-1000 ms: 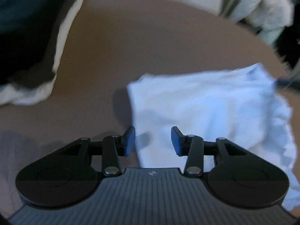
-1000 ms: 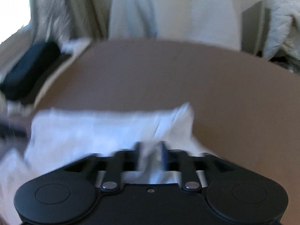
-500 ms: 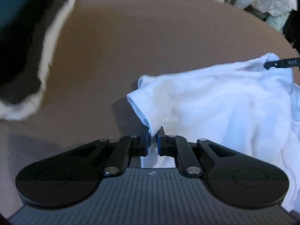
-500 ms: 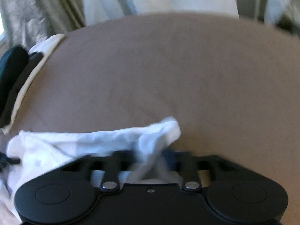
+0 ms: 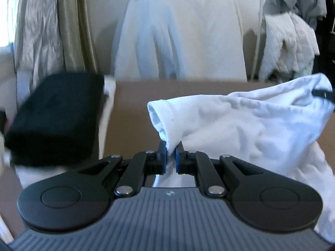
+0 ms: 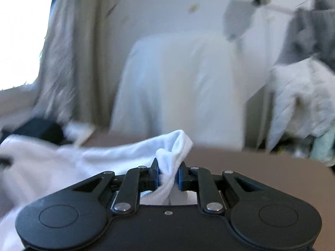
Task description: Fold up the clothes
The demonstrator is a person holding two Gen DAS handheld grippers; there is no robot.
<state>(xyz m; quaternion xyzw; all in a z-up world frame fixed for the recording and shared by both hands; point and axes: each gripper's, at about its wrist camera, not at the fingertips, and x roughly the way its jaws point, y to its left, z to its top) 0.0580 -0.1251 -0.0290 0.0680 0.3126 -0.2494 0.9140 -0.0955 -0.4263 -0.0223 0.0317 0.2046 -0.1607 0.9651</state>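
A white garment [image 5: 251, 125] hangs lifted above the brown table [image 5: 129, 113]. My left gripper [image 5: 171, 152] is shut on its left corner, where a hemmed edge bunches up between the blue pads. In the right wrist view, the same white garment [image 6: 83, 163] stretches off to the left. My right gripper [image 6: 168, 172] is shut on a thick bunch of the cloth at the garment's right end. The tip of the right gripper [image 5: 323, 94] shows at the far right of the left wrist view, holding the cloth's other corner.
A folded dark garment [image 5: 54, 117] lies on a white cloth at the table's left edge. A chair draped in white [image 5: 178, 37] stands behind the table. Curtains [image 5: 46, 27] hang at the left, and more clothes [image 5: 289, 44] hang on a rack at the right.
Both grippers closed on corners of the white garment and rose with it, tilting up. The cloth lay flat on the table before; now it hangs stretched between them.
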